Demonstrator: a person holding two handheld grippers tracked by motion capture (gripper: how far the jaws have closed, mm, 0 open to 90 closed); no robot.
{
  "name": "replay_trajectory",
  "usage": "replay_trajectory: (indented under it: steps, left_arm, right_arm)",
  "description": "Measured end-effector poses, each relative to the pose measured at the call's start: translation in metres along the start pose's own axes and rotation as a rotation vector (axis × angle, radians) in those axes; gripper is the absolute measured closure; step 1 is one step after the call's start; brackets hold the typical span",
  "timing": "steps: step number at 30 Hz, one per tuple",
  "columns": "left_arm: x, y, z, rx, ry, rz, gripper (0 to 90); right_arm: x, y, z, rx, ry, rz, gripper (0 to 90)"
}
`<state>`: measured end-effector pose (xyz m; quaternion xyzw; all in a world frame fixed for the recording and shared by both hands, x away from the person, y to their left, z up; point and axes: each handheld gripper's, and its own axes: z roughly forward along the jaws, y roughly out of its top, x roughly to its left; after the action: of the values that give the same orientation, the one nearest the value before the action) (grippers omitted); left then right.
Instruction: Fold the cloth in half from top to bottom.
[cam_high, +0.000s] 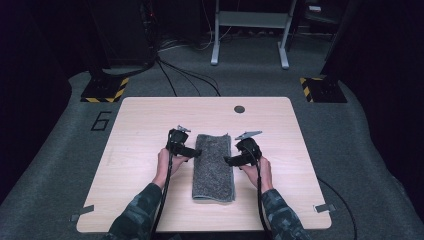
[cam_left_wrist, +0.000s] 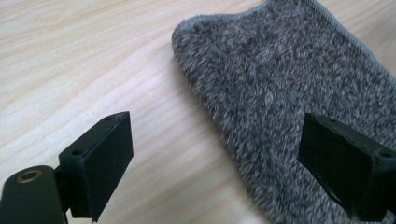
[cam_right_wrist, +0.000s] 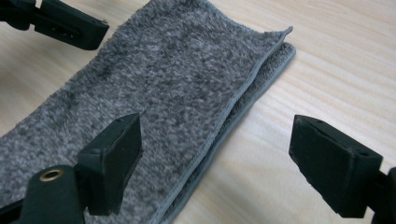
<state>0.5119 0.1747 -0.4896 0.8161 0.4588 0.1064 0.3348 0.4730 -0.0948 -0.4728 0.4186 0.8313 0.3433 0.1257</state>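
A grey fluffy towel (cam_high: 214, 167), folded into a long narrow strip, lies in the middle of the wooden table (cam_high: 145, 115). My left gripper (cam_high: 196, 152) hovers at the towel's left long edge, jaws wide open, nothing between them. In the left gripper view the towel (cam_left_wrist: 280, 93) lies ahead with its folded edge between the open jaws. My right gripper (cam_high: 227, 161) is at the towel's right long edge, also open and empty. The right gripper view looks along the towel (cam_right_wrist: 173, 79), whose layered hemmed edge runs between the open jaws, and catches the left gripper's jaw at top left.
A dark round grommet hole (cam_high: 239, 109) sits near the table's far edge. Tape strips (cam_high: 325, 207) mark the near corners. Grey carpet surrounds the table, with cables (cam_high: 185, 75) and a metal stand (cam_high: 250, 30) beyond it.
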Motion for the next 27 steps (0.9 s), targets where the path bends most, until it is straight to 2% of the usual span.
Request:
replay_trajectory:
  steps: [2, 3, 5, 6, 10, 14, 18, 23, 25, 26, 27]
  left_arm:
    - [0.000, 0.003, 0.002, -0.002, -0.001, -0.010, 10.3]
    - [0.001, 0.004, 0.003, 0.000, -0.001, -0.013, 10.3]
    - [0.003, 0.007, 0.006, -0.003, 0.010, -0.005, 11.2]
    - [0.004, 0.008, 0.008, 0.002, 0.007, -0.014, 11.3]
    - [0.009, 0.013, 0.015, 0.003, 0.003, -0.044, 12.6]
    - [0.014, 0.019, 0.019, 0.007, 0.020, -0.047, 13.2]
    - [0.019, 0.026, 0.026, 0.005, 0.033, -0.054, 15.0]
    - [0.024, 0.033, 0.031, 0.001, 0.030, -0.080, 17.7]
    - [0.025, 0.036, 0.034, 0.006, 0.034, -0.087, 19.2]
    - [0.025, 0.037, 0.036, 0.002, 0.036, -0.087, 19.5]
    - [0.025, 0.038, 0.037, 0.004, 0.035, -0.093, 20.1]
  right_arm:
    - [-0.001, 0.004, 0.003, -0.004, 0.007, -0.002, 16.7]
    - [0.001, 0.006, 0.004, -0.002, -0.003, -0.008, 17.1]
    - [0.001, 0.009, 0.007, 0.002, 0.002, -0.003, 16.9]
    - [0.000, 0.010, 0.008, -0.001, -0.001, -0.019, 17.0]
    - [-0.004, 0.018, 0.014, -0.002, 0.001, 0.016, 17.6]
    - [-0.013, 0.025, 0.022, 0.003, -0.007, 0.022, 18.0]
    - [-0.023, 0.032, 0.033, 0.016, -0.018, 0.057, 17.8]
    - [-0.036, 0.041, 0.047, 0.035, -0.030, 0.078, 21.3]
    - [-0.042, 0.045, 0.052, 0.032, -0.029, 0.103, 21.0]
    - [-0.045, 0.047, 0.055, 0.048, -0.016, 0.115, 22.9]
    - [-0.047, 0.048, 0.057, 0.052, -0.031, 0.123, 25.2]
